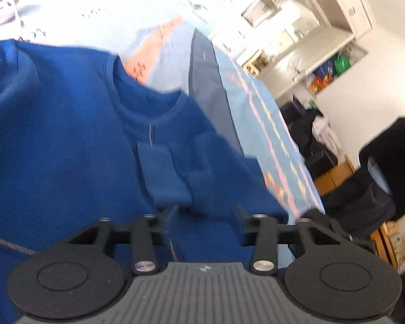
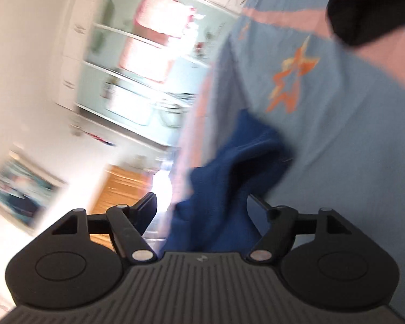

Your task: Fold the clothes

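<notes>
One blue sweater (image 1: 67,135) lies on the bed's light blue sheet (image 1: 259,113). The left gripper (image 1: 205,210) hovers released over it. The right gripper (image 2: 202,205), also spread, has a sweater fold between its fingers, ungrasped.

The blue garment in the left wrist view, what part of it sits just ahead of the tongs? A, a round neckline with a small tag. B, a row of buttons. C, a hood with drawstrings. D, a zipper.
A: the blue garment shows a round ribbed neckline with a small tag below it, lying just ahead of the open left tongs.
</notes>
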`<move>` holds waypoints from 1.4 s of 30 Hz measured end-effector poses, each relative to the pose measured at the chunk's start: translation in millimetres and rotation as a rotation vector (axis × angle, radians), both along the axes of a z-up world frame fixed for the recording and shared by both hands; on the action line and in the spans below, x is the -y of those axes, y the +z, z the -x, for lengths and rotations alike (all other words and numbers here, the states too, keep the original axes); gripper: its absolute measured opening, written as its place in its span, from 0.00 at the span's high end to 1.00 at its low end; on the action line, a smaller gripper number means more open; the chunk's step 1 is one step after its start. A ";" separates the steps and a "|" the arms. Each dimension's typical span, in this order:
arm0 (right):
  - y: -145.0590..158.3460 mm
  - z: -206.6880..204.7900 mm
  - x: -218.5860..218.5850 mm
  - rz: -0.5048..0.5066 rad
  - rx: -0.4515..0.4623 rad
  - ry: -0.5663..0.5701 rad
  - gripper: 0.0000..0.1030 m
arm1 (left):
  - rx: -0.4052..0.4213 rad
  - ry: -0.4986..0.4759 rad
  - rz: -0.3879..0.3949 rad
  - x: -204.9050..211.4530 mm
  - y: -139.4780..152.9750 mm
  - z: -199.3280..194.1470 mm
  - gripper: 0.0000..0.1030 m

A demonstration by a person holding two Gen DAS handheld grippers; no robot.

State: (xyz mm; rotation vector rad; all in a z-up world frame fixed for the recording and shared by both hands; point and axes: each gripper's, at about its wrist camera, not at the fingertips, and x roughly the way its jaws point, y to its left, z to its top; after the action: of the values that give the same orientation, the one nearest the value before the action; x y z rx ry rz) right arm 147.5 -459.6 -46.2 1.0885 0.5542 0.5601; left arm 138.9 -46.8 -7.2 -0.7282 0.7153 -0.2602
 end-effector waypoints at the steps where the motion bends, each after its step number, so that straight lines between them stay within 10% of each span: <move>1: -2.6 -3.1 -2.0 -0.031 0.020 0.015 0.27 | -0.005 0.020 0.013 -2.1 0.7 -1.6 0.25; 7: -28.3 -12.9 5.0 -0.154 0.018 0.009 0.26 | -0.056 0.050 0.237 -3.6 -8.7 -8.2 0.25; 24: -32.7 -18.8 15.8 -0.234 0.052 -0.016 0.19 | -0.082 0.225 0.174 33.4 -20.0 -21.6 0.25; 27: -33.1 -15.2 17.4 -0.233 0.056 -0.023 0.15 | -0.044 0.238 0.120 35.8 -17.6 -29.8 0.41; 29: -34.7 -14.2 18.6 -0.244 0.054 -0.023 0.14 | -0.067 0.250 0.129 34.9 -21.9 -35.0 0.79; 42: -40.6 -9.4 26.2 -0.281 0.062 -0.037 0.14 | 0.090 0.138 0.129 40.7 13.3 -49.0 0.87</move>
State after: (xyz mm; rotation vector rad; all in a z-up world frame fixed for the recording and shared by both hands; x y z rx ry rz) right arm 156.9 -485.8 -86.9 1.3399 0.4079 0.6499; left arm 187.9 -87.5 6.2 -0.8791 0.5636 -0.2127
